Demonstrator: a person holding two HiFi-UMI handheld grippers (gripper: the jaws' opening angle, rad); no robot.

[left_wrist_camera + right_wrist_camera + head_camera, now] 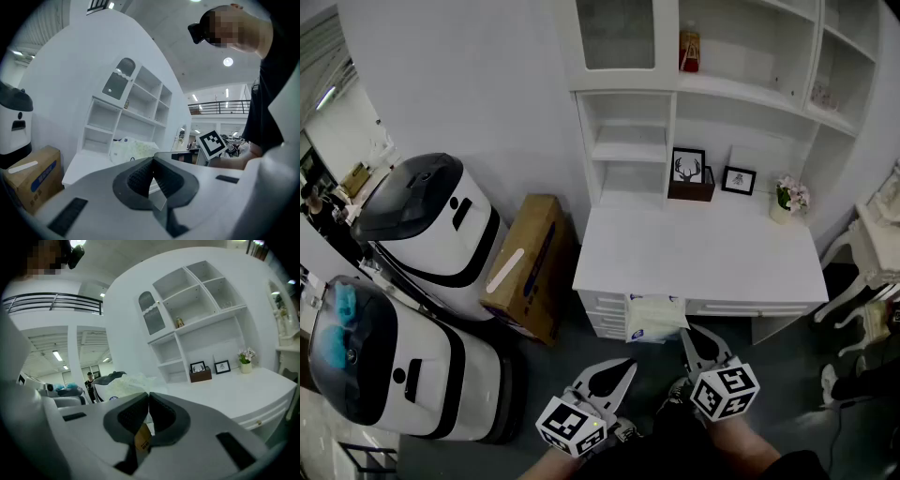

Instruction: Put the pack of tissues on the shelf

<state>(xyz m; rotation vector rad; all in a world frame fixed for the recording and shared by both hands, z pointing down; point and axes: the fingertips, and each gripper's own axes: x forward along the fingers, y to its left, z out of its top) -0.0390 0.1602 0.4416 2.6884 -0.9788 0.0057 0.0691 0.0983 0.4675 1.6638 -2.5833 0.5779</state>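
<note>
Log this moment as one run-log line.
right gripper: shut on pack of tissues | left gripper: shut, empty | pack held before white desk | shelf: not reached

Pack of tissues mostly hidden behind the closed right gripper jaws, its lower half also behind the left gripper, print on the tan tag pinched in the right jaws unreadable, reddish item on the upper shelf too small to identify.
</note>
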